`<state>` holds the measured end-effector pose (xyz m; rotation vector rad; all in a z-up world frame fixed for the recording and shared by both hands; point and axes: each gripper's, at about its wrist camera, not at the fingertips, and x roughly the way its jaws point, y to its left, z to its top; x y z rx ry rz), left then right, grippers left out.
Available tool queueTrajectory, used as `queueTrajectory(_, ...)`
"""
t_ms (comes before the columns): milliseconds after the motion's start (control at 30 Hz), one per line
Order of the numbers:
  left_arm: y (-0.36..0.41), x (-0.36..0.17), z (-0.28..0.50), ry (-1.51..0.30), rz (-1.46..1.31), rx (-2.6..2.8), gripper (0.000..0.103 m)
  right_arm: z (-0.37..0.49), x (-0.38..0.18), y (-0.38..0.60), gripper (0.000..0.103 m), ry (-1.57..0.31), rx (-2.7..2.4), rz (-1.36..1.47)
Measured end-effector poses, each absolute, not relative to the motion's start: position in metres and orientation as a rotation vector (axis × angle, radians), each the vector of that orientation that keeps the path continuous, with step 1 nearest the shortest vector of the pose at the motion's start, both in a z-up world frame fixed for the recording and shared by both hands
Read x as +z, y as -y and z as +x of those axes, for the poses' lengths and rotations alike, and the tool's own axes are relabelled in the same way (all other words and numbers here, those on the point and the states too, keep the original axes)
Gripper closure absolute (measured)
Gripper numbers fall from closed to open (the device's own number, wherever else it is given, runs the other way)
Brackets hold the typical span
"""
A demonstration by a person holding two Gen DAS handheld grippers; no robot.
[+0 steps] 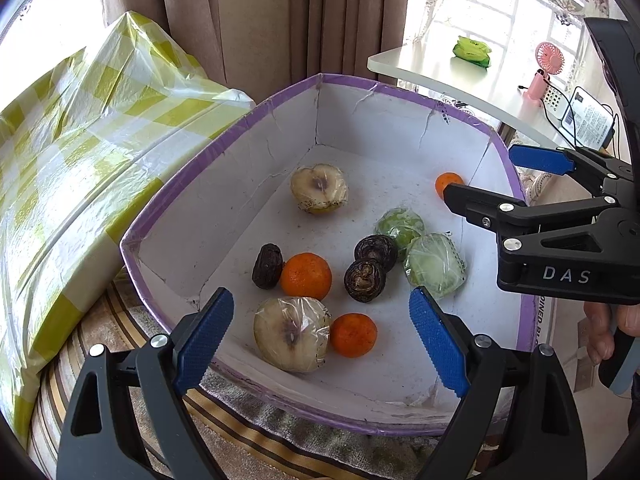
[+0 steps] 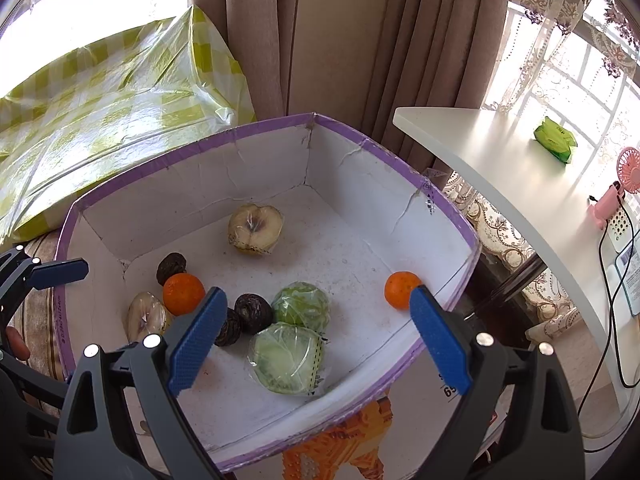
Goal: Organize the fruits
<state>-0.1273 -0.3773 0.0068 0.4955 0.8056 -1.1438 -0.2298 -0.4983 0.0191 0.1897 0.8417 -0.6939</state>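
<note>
both grippers wide open and empty over a purple-rimmed cardboard box [image 1: 404,92], left gripper [image 1: 322,338] right above a plastic-wrapped apple half [image 1: 291,334] and smooth round orange [image 1: 353,335], right gripper [image 2: 316,340] over a wrapped green fruit [image 2: 286,358], wrinkly dark nuts [image 2: 253,313] just left, crinkly checkered plastic bag [image 2: 120,92] beyond

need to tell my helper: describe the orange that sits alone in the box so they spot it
Look in the white box with the purple rim. The lone orange lies by its right wall, apart from the fruit cluster; the other two oranges touch neighbours.

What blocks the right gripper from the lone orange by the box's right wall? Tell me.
Nothing visible does. The right gripper hangs open above the box, and the lone orange sits apart on bare floor; the wrapped green fruits lie off to its left.
</note>
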Motion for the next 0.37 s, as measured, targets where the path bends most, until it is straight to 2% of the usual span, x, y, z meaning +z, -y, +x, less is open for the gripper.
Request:
queueTrajectory(200,0.371,0.02,-0.121,-0.814,0.441,-1.156,0.016,-0.227,0.028,0.495,0.01,-0.811,-0.68,0.208)
queueTrajectory(367,0.325,0.045,-0.109,-0.78,0.38,-1.083,0.016,-0.212,0.05,0.468,0.008,-0.743,-0.6,0.201)
